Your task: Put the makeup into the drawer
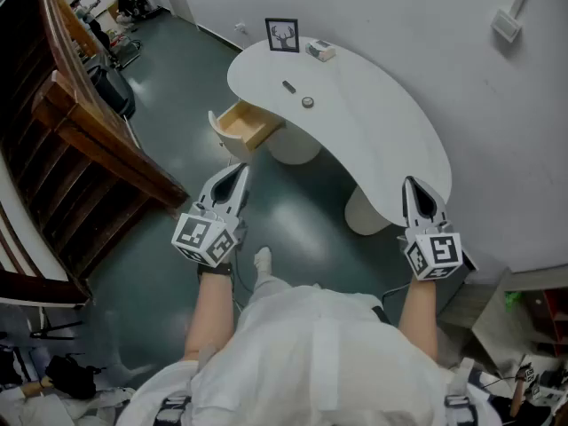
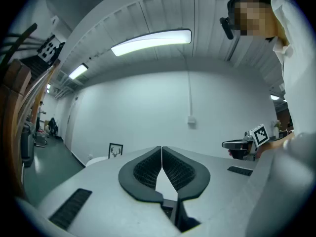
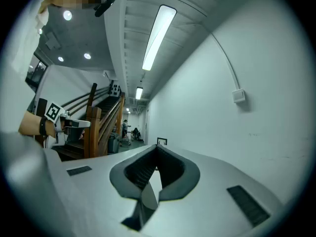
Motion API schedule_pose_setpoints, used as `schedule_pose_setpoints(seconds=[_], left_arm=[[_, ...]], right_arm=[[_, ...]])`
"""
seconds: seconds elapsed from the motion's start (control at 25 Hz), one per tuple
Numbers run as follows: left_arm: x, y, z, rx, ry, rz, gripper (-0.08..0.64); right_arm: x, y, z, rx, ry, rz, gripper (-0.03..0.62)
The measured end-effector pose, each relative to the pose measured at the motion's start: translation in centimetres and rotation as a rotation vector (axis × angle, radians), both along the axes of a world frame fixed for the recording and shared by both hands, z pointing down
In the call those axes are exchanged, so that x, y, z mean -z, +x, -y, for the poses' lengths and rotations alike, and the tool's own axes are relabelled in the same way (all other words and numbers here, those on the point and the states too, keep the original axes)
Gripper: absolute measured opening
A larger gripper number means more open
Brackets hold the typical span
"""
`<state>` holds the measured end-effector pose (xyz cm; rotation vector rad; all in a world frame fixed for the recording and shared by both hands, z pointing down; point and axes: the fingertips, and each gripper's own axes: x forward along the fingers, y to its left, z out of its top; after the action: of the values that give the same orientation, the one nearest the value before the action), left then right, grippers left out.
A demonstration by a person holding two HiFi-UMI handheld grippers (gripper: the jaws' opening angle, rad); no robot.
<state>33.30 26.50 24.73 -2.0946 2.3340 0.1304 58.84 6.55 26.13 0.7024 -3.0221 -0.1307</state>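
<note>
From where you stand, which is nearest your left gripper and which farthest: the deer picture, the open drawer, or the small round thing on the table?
1. Open drawer, just ahead of the left gripper.
2. Small round thing, on the table, farther right.
3. Deer picture, at the table's far edge.

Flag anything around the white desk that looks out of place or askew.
Nothing stands out. The drawer stands pulled open at the left end of the desk, which suits the task. The dark stick, round item and small box lie apart on top, and the framed picture stands upright.
</note>
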Motion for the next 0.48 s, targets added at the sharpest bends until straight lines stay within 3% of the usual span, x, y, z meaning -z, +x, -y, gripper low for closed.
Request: schedule_pose_setpoints(seconds=[0.48], left_arm=[[-0.26,0.11,-0.30,-0.001,0.001,-0.009,0.018]], right_arm=[[0.19,-0.13,-0.31,0.022,-0.003,0.024,0.008]])
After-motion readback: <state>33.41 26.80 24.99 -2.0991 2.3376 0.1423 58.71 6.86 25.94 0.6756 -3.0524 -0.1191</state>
